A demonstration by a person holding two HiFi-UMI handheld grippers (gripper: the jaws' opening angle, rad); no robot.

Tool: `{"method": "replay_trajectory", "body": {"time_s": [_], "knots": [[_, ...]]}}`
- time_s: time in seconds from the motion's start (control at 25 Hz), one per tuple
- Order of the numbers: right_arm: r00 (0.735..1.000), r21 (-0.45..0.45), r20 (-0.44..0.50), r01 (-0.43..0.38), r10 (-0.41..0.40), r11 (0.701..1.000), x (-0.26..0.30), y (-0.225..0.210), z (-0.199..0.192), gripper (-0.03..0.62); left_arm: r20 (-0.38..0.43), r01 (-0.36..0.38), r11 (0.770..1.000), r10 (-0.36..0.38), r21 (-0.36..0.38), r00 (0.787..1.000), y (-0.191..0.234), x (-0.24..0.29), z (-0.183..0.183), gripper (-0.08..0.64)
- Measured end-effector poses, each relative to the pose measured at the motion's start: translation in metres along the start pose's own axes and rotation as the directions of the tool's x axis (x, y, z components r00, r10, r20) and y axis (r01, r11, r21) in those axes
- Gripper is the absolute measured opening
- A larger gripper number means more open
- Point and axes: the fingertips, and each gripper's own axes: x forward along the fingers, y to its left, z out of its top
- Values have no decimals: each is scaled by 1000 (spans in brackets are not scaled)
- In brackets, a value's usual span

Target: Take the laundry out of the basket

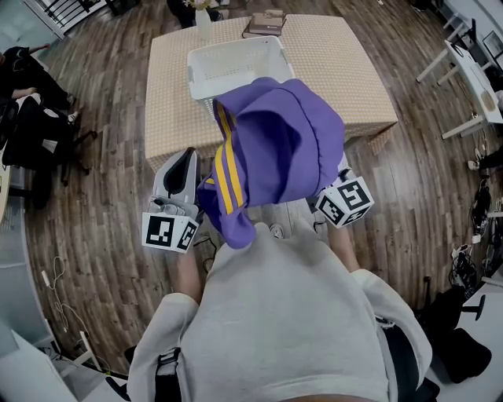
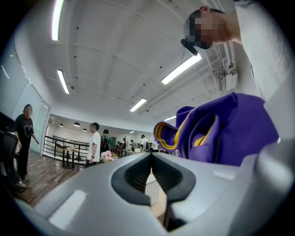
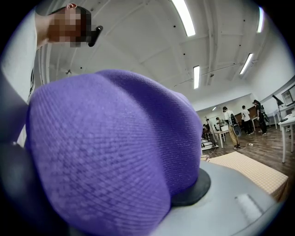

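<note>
Your count: two claws, left claw and right claw, and two marker cubes, left marker cube and right marker cube. Singles: one purple garment, one white basket, one tabletop, one stack of books. Your left gripper view gives two countable standing people, a person in black and a person in white; farther figures are too small to count.

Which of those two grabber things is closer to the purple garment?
Right. The right gripper clamps the garment in its jaws; the left gripper sits beside it, jaws shut, empty.
</note>
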Motion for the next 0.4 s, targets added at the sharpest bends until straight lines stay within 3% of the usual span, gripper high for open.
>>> {"method": "replay_trajectory", "body": {"time_s": [0.4], "knots": [[1000,-1,-1,-10,10,1000,8,11,0,288,11,-14,1000,14,7,1000,7,-12,8,9]]}}
